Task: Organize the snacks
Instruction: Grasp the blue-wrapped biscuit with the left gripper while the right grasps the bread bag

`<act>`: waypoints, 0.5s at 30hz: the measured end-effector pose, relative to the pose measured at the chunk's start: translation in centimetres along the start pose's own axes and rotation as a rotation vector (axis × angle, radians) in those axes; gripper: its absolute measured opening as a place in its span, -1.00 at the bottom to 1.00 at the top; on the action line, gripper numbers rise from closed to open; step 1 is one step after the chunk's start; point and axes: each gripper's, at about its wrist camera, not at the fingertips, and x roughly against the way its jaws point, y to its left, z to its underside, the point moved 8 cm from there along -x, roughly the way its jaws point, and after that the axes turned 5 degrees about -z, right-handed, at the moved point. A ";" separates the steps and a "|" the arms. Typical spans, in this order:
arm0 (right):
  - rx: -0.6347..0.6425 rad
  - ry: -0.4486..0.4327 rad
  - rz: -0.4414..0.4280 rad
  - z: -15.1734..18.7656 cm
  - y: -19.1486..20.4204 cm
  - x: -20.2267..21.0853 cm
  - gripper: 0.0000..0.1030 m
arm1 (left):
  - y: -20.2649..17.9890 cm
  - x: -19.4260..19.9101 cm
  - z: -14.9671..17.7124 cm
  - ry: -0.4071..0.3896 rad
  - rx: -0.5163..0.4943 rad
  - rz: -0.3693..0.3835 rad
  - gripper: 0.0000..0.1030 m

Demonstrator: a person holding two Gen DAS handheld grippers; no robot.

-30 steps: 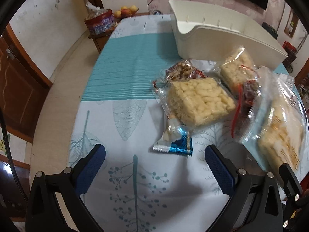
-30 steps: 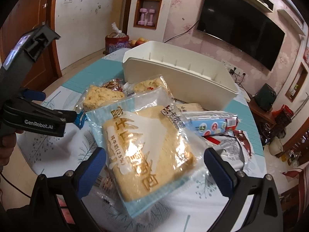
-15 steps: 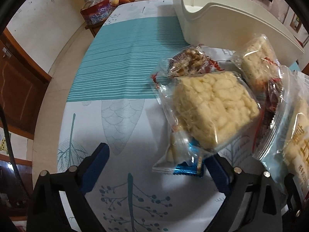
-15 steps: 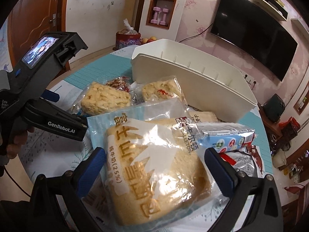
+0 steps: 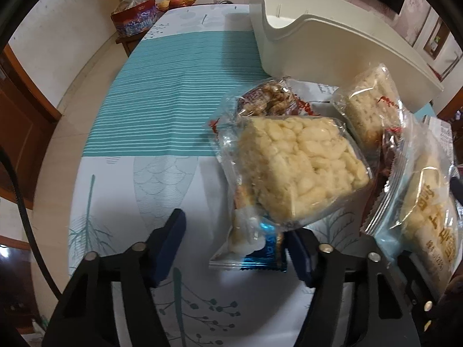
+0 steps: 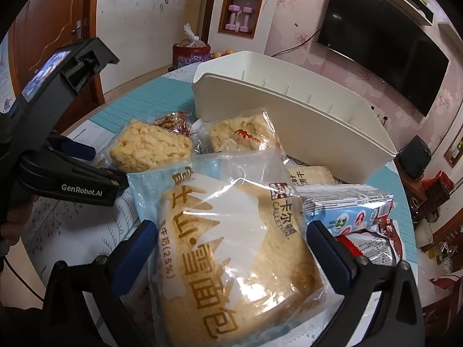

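Note:
A small blue-wrapped snack [image 5: 260, 253] lies on the tablecloth, partly under a large puffed-rice cake [image 5: 298, 167]. My left gripper [image 5: 234, 231] points down over it. Its jaws are closing with the blue snack between them; the left pad [image 5: 170, 240] still stands clear of the wrapper. My right gripper [image 6: 231, 231] is shut on a big bagged bread [image 6: 237, 260], whose bag fills the gap between the pads. The white bin [image 6: 289, 121] stands behind the snacks.
A second rice cake [image 5: 367, 104] and a nut snack [image 5: 269, 98] lie against the bin [image 5: 332, 37]. A milk carton [image 6: 347, 211] and red packets [image 6: 367, 245] lie right of the bread. The table's edge curves at the left, beyond it a tin [image 5: 134, 18] on a side table.
The left gripper came down toward the blue snack and its jaws narrowed around it. The right gripper shifted slightly with the bread still between its fingers.

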 end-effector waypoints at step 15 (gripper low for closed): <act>0.010 0.051 -0.016 0.1 0.0 0.2 0.79 | -0.4 0.4 0.0 -0.037 0.013 0.005 -0.39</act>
